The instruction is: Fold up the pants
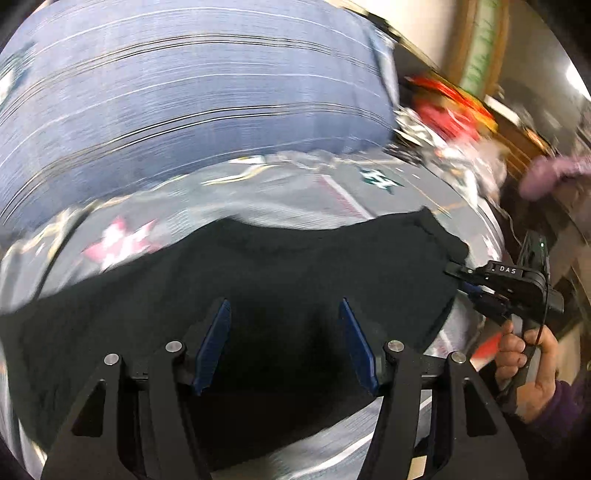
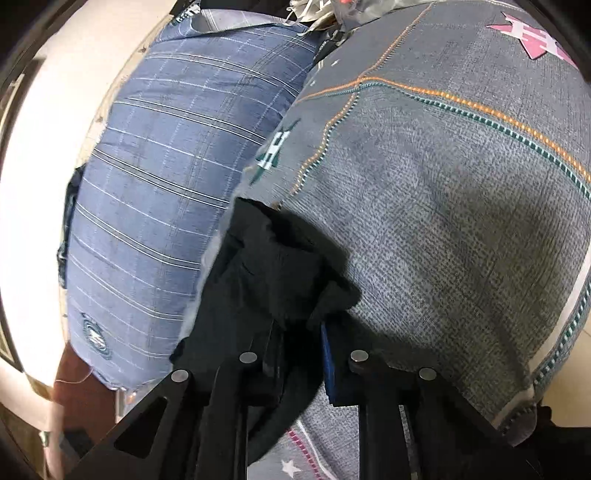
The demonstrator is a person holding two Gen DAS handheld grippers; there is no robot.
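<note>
Heavy motion smear across the left wrist view — right sharp, evenly lit, fisheye-bent edges.

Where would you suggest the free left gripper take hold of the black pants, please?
Grip the far hem edge of the black pants, coming from the near side with jaws spread across it. That edge lies flat on the grey bedcover, opposite the corner the right gripper pinches.

A blue checked pillow [image 2: 159,192] lies ahead and left of the right gripper, touching a grey bedspread [image 2: 461,206] with orange and green stitched lines and a pink star motif [image 2: 532,33]. Blurred red items [image 1: 447,107] sit beyond the left gripper, to its right.
</note>
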